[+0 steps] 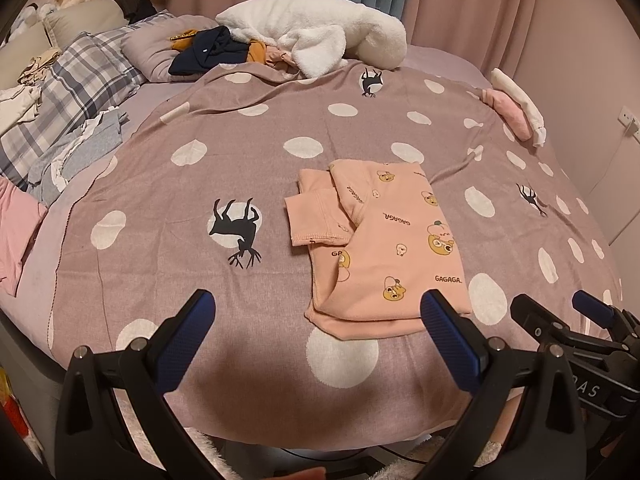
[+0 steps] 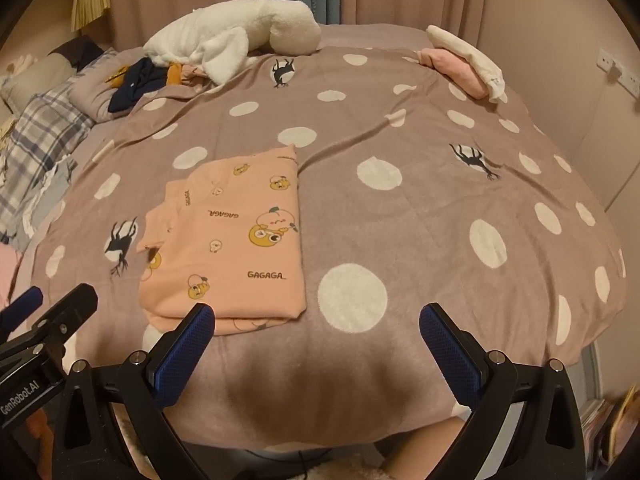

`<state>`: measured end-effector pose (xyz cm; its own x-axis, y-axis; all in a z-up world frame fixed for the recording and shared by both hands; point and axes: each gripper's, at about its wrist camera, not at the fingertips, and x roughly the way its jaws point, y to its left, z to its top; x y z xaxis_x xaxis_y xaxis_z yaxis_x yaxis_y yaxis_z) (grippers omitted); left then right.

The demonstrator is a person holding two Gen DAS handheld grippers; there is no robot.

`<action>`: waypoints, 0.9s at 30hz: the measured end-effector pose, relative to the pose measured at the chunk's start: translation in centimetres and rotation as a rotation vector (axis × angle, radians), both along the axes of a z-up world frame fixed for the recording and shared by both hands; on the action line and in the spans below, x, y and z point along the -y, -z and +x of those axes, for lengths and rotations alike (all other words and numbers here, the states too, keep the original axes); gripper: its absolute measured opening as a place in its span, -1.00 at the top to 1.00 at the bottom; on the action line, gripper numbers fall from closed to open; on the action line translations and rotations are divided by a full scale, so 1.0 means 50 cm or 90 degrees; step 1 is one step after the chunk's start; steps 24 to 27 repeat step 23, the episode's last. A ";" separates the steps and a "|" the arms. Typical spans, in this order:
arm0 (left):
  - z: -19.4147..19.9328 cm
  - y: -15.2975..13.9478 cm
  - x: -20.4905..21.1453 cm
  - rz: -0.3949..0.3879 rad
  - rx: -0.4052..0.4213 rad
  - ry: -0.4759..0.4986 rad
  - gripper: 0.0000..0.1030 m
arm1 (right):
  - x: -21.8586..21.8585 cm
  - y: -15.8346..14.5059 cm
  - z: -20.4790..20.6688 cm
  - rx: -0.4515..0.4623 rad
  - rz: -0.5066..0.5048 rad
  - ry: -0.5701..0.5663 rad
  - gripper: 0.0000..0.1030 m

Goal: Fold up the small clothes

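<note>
Pink child's shirt [image 1: 384, 248] [image 2: 236, 240], printed with cartoon bears and the word GAGAGA, lies partly folded flat on the mauve polka-dot blanket [image 1: 200, 184] [image 2: 420, 208]. It sits near the blanket's front edge. One sleeve [image 1: 316, 216] is turned back across the shirt body, its stitched hem showing; the lower hem is doubled under, so a second layer shows along the front edge.

Left gripper [image 1: 318, 328]: blue-padded fingers spread wide, nothing between them. Its right finger pad [image 1: 450, 342] overlaps the shirt's near corner in the left wrist view; contact with the fabric cannot be judged. It also shows at the left border of the right wrist view [image 2: 28, 308].

Right gripper [image 2: 316, 332]: fingers likewise spread wide and empty, just in front of the shirt. Its left finger pad [image 2: 186, 344] overlaps the shirt's front edge; whether it touches cannot be told. It appears at the right of the left wrist view [image 1: 560, 312].

Beyond the shirt, at the blanket's far edge: a white fleece garment [image 1: 316, 36] [image 2: 232, 44], with a navy garment [image 1: 208, 54] [image 2: 134, 82] and an orange item beside it. At the blanket's far right corner: a folded pink and white stack [image 1: 516, 108] [image 2: 464, 64]. Left of the blanket: a plaid pillow [image 1: 76, 80] [image 2: 44, 128] and loose grey clothes [image 1: 76, 152].
</note>
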<state>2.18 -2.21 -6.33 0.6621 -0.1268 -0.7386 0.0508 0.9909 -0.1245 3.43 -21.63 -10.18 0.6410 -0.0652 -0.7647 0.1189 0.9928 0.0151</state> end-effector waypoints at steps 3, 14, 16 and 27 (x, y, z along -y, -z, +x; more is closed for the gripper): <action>0.001 0.001 -0.001 0.002 -0.001 0.001 -0.99 | 0.001 -0.001 0.001 0.000 0.000 -0.001 -0.97; 0.008 0.002 0.004 0.010 -0.006 0.008 -0.99 | 0.002 -0.002 0.003 0.000 -0.005 0.000 -0.97; 0.009 0.003 0.005 0.011 -0.007 0.010 -0.99 | 0.000 -0.001 0.002 0.000 -0.006 0.001 -0.97; 0.009 0.007 0.010 0.030 0.009 0.006 -0.99 | 0.001 0.002 0.008 -0.003 -0.012 -0.002 -0.97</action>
